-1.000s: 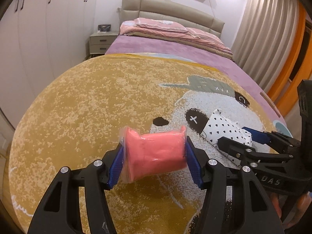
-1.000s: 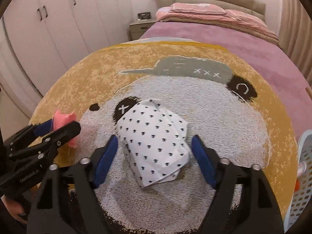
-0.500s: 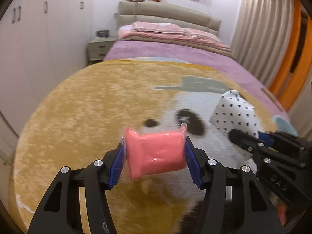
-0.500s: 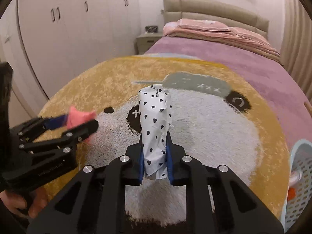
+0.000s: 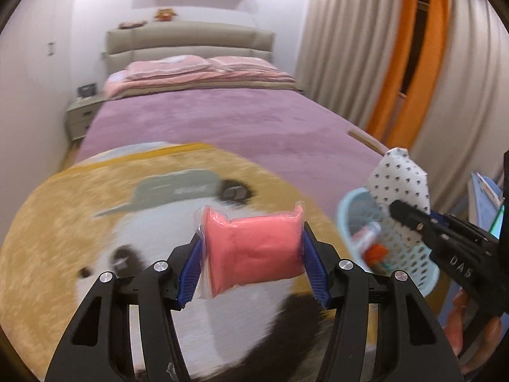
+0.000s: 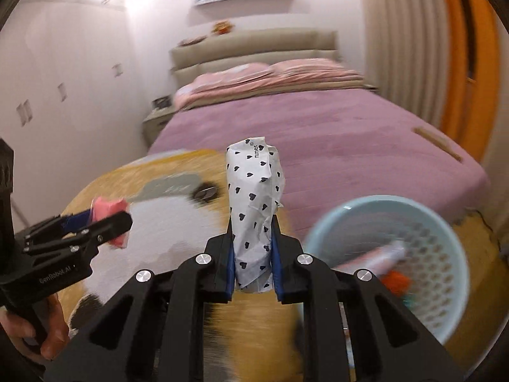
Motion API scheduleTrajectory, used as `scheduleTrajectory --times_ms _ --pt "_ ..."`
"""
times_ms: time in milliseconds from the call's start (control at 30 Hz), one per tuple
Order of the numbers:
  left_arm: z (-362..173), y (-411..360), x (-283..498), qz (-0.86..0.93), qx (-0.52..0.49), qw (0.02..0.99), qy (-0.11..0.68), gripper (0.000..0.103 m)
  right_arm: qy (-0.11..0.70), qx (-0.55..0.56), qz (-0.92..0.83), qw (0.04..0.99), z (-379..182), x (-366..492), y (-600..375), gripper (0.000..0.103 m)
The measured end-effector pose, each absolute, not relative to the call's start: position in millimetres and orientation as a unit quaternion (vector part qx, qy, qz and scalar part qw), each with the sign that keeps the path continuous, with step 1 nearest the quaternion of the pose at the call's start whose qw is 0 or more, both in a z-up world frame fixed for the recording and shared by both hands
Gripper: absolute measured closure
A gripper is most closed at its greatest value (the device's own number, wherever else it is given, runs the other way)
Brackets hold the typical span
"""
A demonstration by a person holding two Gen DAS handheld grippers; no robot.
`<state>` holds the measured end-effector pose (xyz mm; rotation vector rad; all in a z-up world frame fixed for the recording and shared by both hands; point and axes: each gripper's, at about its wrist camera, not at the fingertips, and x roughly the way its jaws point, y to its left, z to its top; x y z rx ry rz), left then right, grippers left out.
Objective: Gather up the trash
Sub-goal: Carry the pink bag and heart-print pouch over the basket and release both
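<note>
Left hand-held gripper [image 5: 251,256] clamping soft pink packet [image 5: 253,251], right hand-held gripper [image 6: 253,261] pinching crumpled heart-print wrapper [image 6: 254,203]

Left gripper [image 5: 253,265]: jaws clamped on a pink packet [image 5: 253,251], blue pads [image 5: 190,272] pressed to both its ends, held up left of the blue basket [image 6: 324,238]. Right gripper [image 6: 253,265]: jaws nearly together, pinching a heart-print wrapper [image 6: 254,203] upright, just left of the basket rim. Bare fingers [image 6: 52,334] wrap left handle.

Basket [image 6: 394,205] contents blur together — rug [image 5: 79,222] pattern smeared too.
</note>
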<state>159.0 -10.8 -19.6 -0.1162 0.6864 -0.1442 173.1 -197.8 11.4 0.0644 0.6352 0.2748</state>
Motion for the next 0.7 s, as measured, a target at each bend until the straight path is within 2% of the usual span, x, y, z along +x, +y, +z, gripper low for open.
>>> scheduleTrajectory --times_ms 200,567,700 --pt "-21.7 -72.1 189.0 -0.120 -0.036 0.929 0.348 0.048 0.314 0.073 0.069 0.944 8.1 181.4 -263.3 0.087" --pt "-40.7 -155.2 219.8 -0.189 -0.019 0.903 0.386 0.048 0.378 0.157 -0.006 0.912 -34.6 208.5 -338.2 0.086" --pt "-46.9 -171.7 226.5 -0.200 -0.021 0.897 0.393 0.043 0.387 0.171 -0.018 0.906 -45.4 208.4 -349.8 0.085"
